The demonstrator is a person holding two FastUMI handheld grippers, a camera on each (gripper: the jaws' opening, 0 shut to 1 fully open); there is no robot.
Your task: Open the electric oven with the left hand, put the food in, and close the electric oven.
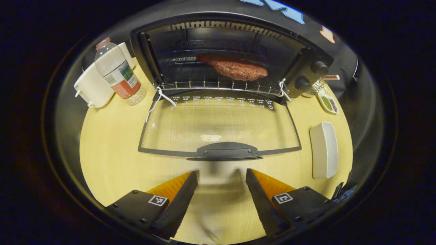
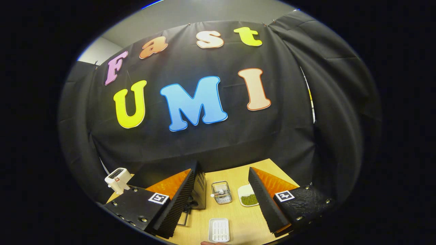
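The left gripper (image 1: 221, 190) was spread wide and held nothing, its two fingers hovering above the bare wooden table (image 1: 109, 160) just short of the oven door's handle (image 1: 225, 151). Straight ahead lay the glass door (image 1: 218, 126) of the electric oven (image 1: 235, 51), folded flat toward the gripper, the handle's long axis running crosswise to the fingers. Beyond it, inside the open cavity, a slab of reddish-brown food (image 1: 235, 68) rested on the wire rack (image 1: 218, 86). So the food appeared to be in already, and closing looked like the step left; the left gripper was the nearer one, needing to reach forward and get under the handle to lift the door. A water bottle (image 1: 117, 73) stood left of the oven, a pale tray (image 1: 324, 149) to its right. The right gripper (image 2: 221, 197) was likewise wide apart and empty, raised and pointing at the booth wall, with a small wire basket (image 2: 221, 192) and a dish of green bits (image 2: 248, 197) on the table below it.
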